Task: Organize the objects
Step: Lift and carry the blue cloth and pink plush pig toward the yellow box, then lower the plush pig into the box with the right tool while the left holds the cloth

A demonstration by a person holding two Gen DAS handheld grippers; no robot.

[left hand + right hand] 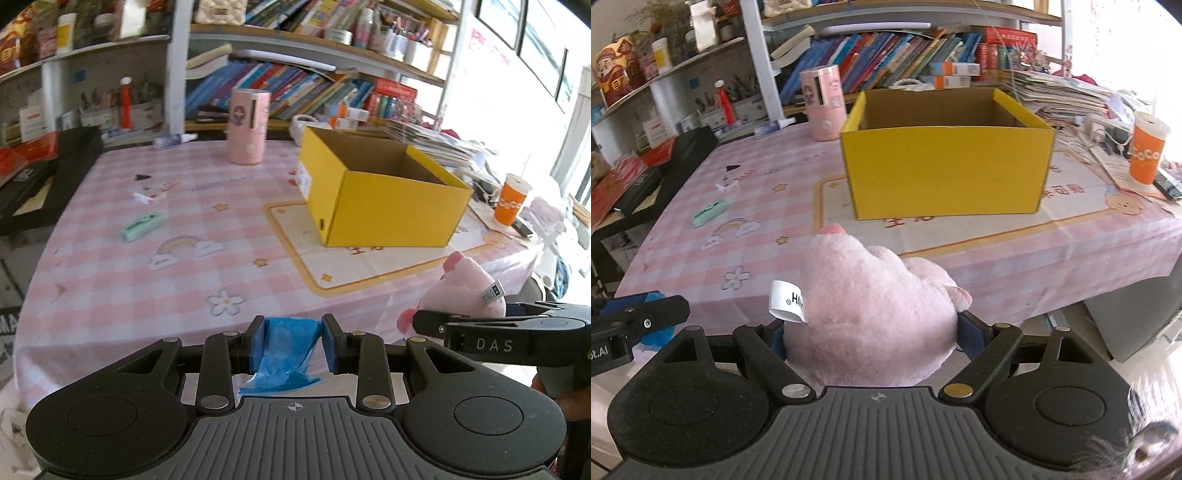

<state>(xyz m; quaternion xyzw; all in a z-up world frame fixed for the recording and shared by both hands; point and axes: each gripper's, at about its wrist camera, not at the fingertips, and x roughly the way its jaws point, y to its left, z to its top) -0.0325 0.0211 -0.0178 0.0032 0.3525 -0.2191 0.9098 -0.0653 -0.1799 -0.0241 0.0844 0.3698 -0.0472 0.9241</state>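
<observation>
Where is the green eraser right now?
The green eraser lies on the pink checked tablecloth, left of the yellow box, just above the rainbow print in both views.

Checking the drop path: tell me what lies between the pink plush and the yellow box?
Only bare tablecloth separates pink plush from yellow box, per right wrist view.

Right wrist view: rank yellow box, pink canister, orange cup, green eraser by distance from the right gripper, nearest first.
From the right gripper:
1. Green eraser, left, on the cloth.
2. Yellow box, straight ahead, centre.
3. Orange cup, far right edge.
4. Pink canister, back left, behind the box.
</observation>
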